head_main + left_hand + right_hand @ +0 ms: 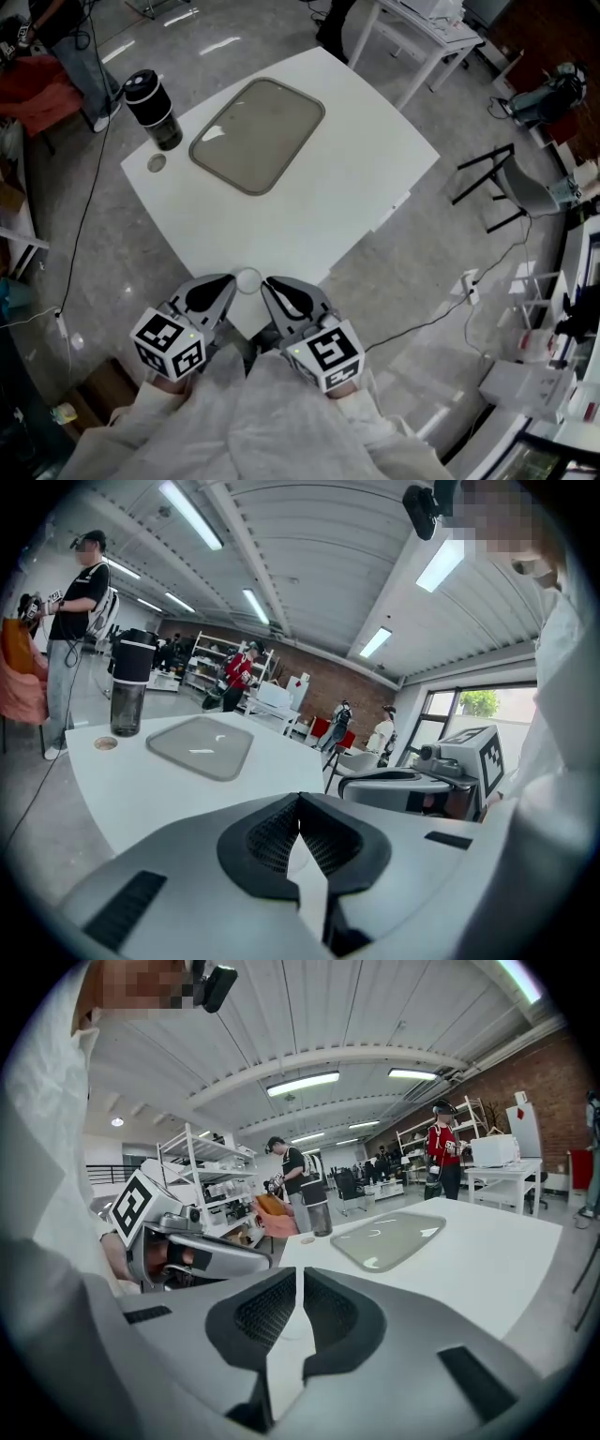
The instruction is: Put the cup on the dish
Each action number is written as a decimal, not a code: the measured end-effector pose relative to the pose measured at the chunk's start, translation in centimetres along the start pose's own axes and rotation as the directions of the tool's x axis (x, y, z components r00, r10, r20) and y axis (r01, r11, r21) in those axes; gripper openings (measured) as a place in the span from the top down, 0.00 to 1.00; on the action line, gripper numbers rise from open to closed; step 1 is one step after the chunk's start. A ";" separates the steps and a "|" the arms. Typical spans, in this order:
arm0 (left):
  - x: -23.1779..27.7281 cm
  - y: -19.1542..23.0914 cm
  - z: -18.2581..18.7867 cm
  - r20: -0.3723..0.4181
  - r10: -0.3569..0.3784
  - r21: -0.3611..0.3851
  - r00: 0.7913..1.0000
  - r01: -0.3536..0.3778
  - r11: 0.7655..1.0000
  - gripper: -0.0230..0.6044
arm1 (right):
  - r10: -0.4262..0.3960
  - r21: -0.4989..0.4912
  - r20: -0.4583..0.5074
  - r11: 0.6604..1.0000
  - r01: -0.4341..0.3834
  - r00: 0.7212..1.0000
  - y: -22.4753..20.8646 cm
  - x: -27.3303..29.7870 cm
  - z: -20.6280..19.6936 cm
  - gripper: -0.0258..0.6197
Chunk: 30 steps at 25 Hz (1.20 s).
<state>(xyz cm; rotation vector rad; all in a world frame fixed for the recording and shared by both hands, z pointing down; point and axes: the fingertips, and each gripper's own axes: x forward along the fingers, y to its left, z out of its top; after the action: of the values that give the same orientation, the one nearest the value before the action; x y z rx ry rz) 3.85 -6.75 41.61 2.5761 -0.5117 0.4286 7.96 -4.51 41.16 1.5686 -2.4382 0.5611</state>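
Cup: dark tumbler, upright, upper left of head view, near far-left corner of table; long axis vertical.
Dish: flat grey tray, empty, just right of cup, not touching it.
Disc: small round thing on table just below cup; can't tell what it is.
Left gripper: bottom centre-left, over table's near corner; jaws closed tip to tip, nothing between them.
Right gripper: just beside left one, bottom centre; jaws closed too, empty.
Cup from tools: well apart, up and left of both; far left in left gripper view, mid-frame left of dish in right gripper view.
Nearer hand: left, as I judge it, since cup lies on its side.
Next move needs: jaws opened first, then side-on approach to upright cup, then short carry right onto dish.
Status: not started; cup off dish.
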 end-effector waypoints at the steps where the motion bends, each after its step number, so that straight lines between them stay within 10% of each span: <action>1: 0.0 0.1 -0.1 -0.004 -0.004 0.000 1.000 0.004 1.000 0.95 | -0.002 0.003 -0.002 1.000 0.002 1.000 0.2 0.1 -0.2 0.94; 7: 0.1 1.1 -0.8 -0.031 -0.021 -0.009 0.999 0.021 1.000 0.95 | -0.002 -0.001 -0.015 1.000 0.002 1.000 0.6 1.2 -1.1 0.91; 18: 1.4 2.8 -3.2 -0.080 -0.032 -0.082 0.996 0.025 0.996 0.95 | -0.045 -0.080 -0.102 0.996 0.037 0.994 -0.3 3.3 -4.2 0.54; 30: 1.6 4.4 -6.4 -0.140 -0.017 -0.148 0.990 -0.004 0.989 0.95 | -0.026 -0.091 -0.214 0.996 0.006 0.977 -0.5 5.5 -7.9 0.47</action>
<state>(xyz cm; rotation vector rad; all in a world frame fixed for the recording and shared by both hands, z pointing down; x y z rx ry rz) 2.10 -7.60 49.29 2.3842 -0.4668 0.5453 5.70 -6.02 50.41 1.4118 -2.2563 0.5776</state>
